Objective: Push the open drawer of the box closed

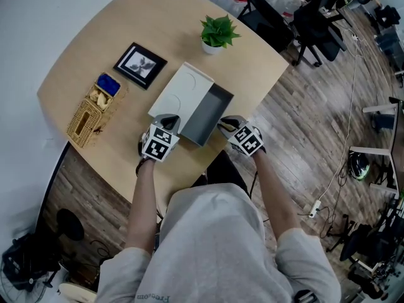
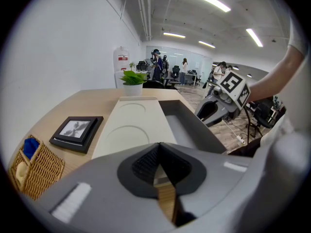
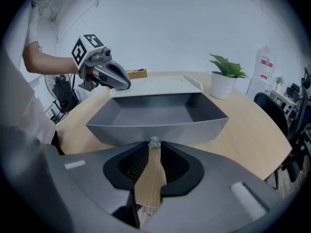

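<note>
**A:** Item one, far left?

**B:** Wicker basket (image 1: 87,115), near the left edge of the round wooden table (image 1: 76,55). Something blue sits at its far end.

**A:** Next.

**B:** Black picture frame (image 1: 140,64), lying flat beyond the basket and apart from it.

**A:** Then the first tool?

**B:** Left gripper (image 1: 169,122), at the near end of the box. Its jaws are closed tip to tip with nothing between them. Whether it touches the box cannot be told.

**A:** The box itself?

**B:** White box (image 1: 180,88), mid-table, lying lengthwise away from the person, with two shallow round recesses in its top.

**A:** And the drawer?

**B:** Grey drawer (image 1: 213,111), empty, pulled well out of the box's right side towards the table edge.

**A:** Behind it?

**B:** Small green plant (image 1: 218,33) in a white pot, upright at the far edge and clear of the box.

**A:** Second tool?

**B:** Right gripper (image 1: 226,124), right up at the drawer's long front wall and facing it squarely. The jaws are drawn in to a thin slit that shows only table wood, and they clamp nothing. A tiny glassy bit at the tips is too small to name. Contact with the wall cannot be told.

**A:** Far right?

**B:** Black office chairs (image 1: 303,17) on the plank floor.
</note>
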